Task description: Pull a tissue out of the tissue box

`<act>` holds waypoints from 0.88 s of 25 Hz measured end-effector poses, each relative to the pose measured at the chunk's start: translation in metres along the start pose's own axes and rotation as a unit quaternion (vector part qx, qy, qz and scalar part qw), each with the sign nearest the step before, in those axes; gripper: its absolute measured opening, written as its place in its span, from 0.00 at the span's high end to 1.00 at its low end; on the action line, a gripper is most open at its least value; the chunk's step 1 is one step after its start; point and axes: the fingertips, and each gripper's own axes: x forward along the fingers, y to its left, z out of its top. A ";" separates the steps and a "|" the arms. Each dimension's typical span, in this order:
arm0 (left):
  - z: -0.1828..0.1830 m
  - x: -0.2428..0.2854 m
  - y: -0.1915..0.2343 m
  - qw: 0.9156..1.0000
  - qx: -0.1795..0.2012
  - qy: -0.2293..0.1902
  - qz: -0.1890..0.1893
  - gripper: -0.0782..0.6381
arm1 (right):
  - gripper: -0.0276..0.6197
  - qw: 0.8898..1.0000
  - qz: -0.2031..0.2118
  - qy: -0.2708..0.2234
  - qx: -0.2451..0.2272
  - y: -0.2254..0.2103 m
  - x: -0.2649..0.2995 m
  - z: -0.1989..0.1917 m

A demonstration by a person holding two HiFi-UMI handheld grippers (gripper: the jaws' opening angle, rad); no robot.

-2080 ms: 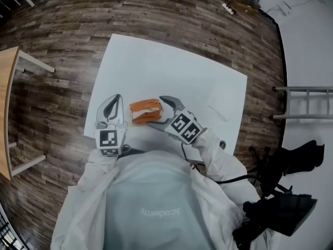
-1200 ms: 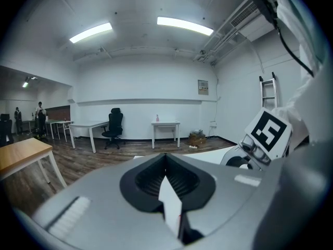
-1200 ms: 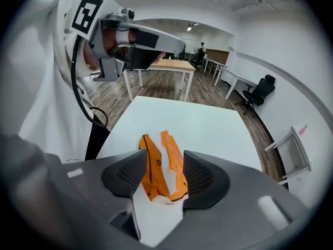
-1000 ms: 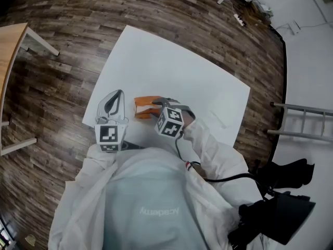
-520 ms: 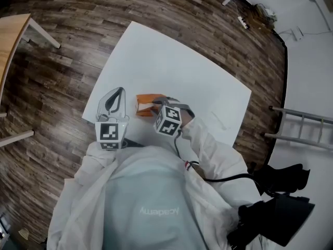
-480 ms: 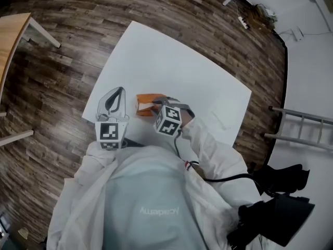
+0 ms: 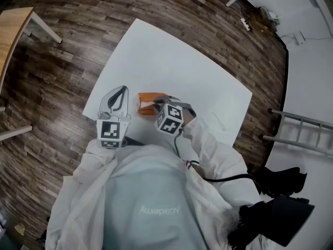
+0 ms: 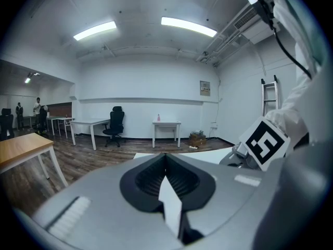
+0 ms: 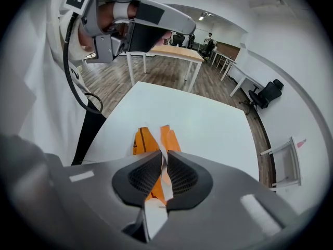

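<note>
Orange cardboard tissue box (image 7: 147, 102) sits near the front edge of the white matte table (image 7: 171, 56) in the head view. The right gripper (image 7: 157, 104) is angled steeply down onto its top, presumably to reach the slot. The left gripper (image 7: 120, 91) is parked just beside the box, apart from it. Left gripper view: ribbed black pads together, nothing between, aimed out at the room, so idle. Right gripper view: jaws have just been closing and now pinch a thin white tissue (image 9: 164, 159) fold standing up from the box. It looks soft and will likely crumple.
</note>
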 end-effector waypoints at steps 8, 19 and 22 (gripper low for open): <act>-0.003 0.001 0.000 1.000 -0.002 0.003 -0.002 0.89 | 0.94 1.000 -0.004 0.002 -0.002 0.000 0.001 -0.002; -0.016 0.007 -0.008 1.000 -0.004 0.024 -0.020 0.89 | 0.95 1.000 -0.015 0.003 -0.004 -0.004 0.003 -0.005; -0.022 0.007 -0.015 0.999 -0.001 0.035 -0.033 0.89 | 0.95 1.000 -0.020 0.004 -0.003 -0.004 0.003 -0.006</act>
